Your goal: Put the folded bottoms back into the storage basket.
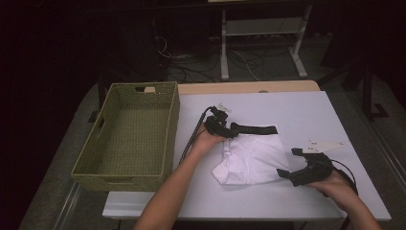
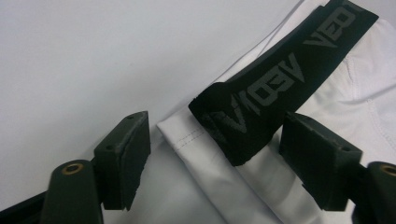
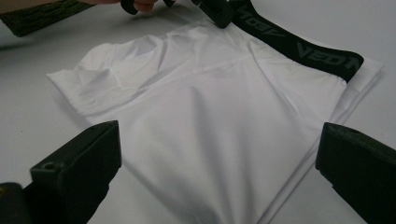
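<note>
Folded white shorts (image 1: 251, 158) between 2 open grippers

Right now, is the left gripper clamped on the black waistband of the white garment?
No, in the left gripper view the left gripper stands open, its jaws spread on either side of the black waistband end without pinching it.

room dark; grey floor (image 1: 57, 196); cables (image 1: 239, 60) under white-legged desk (image 1: 261, 28); white-topped table (image 1: 306, 115)
</note>
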The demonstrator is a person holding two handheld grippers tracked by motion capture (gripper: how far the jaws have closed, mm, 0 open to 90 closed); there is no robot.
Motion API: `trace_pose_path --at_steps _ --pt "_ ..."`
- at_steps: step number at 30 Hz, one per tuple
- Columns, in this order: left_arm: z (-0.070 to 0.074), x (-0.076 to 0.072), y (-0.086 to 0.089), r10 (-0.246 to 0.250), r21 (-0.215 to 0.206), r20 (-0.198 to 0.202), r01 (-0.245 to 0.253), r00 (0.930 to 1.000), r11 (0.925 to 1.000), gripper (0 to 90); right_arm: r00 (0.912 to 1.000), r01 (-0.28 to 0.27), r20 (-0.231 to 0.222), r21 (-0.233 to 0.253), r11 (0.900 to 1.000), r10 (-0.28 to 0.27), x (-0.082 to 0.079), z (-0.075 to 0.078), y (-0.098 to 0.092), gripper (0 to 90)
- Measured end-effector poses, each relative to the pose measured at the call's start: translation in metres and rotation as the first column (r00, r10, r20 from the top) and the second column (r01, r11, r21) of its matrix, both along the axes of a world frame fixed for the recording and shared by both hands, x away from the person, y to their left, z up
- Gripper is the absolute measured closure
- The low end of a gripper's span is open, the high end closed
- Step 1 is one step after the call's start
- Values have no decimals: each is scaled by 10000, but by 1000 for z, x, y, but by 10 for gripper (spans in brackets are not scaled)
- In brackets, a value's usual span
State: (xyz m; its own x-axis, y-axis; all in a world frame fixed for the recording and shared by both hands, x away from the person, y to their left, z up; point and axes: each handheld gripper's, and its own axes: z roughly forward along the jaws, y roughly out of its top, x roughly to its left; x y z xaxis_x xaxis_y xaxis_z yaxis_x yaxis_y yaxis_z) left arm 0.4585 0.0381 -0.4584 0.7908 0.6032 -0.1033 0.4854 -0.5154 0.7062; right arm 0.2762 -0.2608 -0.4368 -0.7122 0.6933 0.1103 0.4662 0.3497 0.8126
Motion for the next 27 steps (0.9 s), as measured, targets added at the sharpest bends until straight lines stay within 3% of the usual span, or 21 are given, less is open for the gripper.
trace_pose_path --at_steps 7,13,19,27 --pt "1 -3 -1 -405 -46 25 405 9992 9992 436 10000 10 -2 -27 10000 -10 -1 0 -1 5" --pt "0 -3 0 -735 -443 -345 720 9967 9964 623 10000 -37 2 -75 10000 37 0 -1 0 5" --pt "0 -4 -2 -1028 -491 -385 1009 9940 9937 717 10000 -52 -3 -120 9999 52 -1 -2 0 7" --pt "0 -4 -1 -1095 -582 -424 1069 9931 9926 743 9998 151 -123 7 9999 -151 -13 -3 -10 30"
